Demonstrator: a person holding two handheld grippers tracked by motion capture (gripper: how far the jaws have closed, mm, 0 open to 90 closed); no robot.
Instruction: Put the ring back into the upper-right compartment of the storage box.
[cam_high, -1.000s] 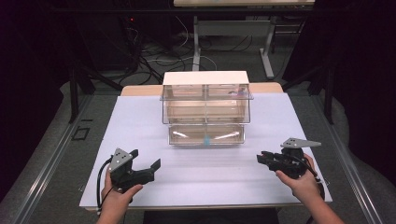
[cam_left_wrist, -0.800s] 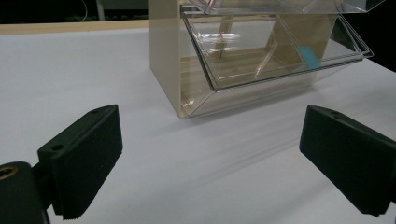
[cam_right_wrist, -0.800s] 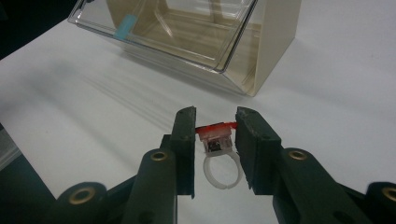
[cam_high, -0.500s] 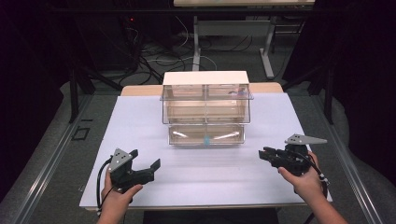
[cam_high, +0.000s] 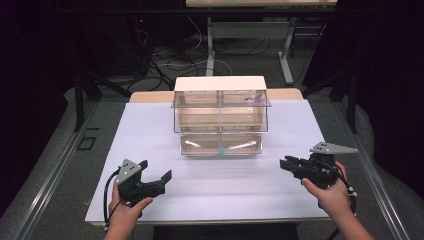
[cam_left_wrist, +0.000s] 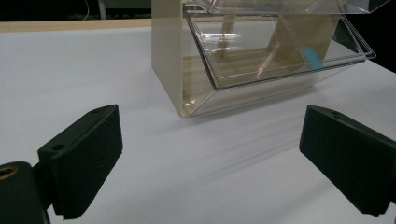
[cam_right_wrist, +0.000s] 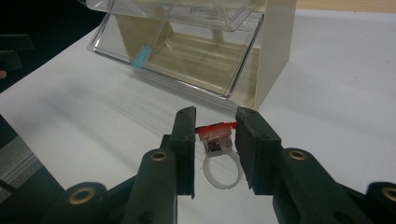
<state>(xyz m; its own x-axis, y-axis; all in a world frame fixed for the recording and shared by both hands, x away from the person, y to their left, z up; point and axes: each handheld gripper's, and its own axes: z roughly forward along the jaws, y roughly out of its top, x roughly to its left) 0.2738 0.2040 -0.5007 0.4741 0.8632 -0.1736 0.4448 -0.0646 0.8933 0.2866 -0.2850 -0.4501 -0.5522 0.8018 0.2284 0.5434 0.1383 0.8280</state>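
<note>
Since a second ago the right gripper (cam_high: 292, 165), held at five o'clock on the white table (cam_high: 150, 135), has been drawn slightly outward to the right, which suggests a carry is under way. A red-topped ring (cam_right_wrist: 217, 140) is clamped between its jaws. The left gripper (cam_high: 157, 172), at seven o'clock, is held wide apart and empty, and farther off at twelve o'clock the clear drawer cabinet (cam_high: 220, 107) is seen with its bottom drawer (cam_high: 220, 145) pulled out.

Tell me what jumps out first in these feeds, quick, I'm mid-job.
The clear drawer cabinet at the middle of the white table, with its bottom drawer tipped open and a small blue tab on the drawer's front. Next, the right gripper is shut on a toy ring with a red top. The left gripper hangs open at the near left.
</note>
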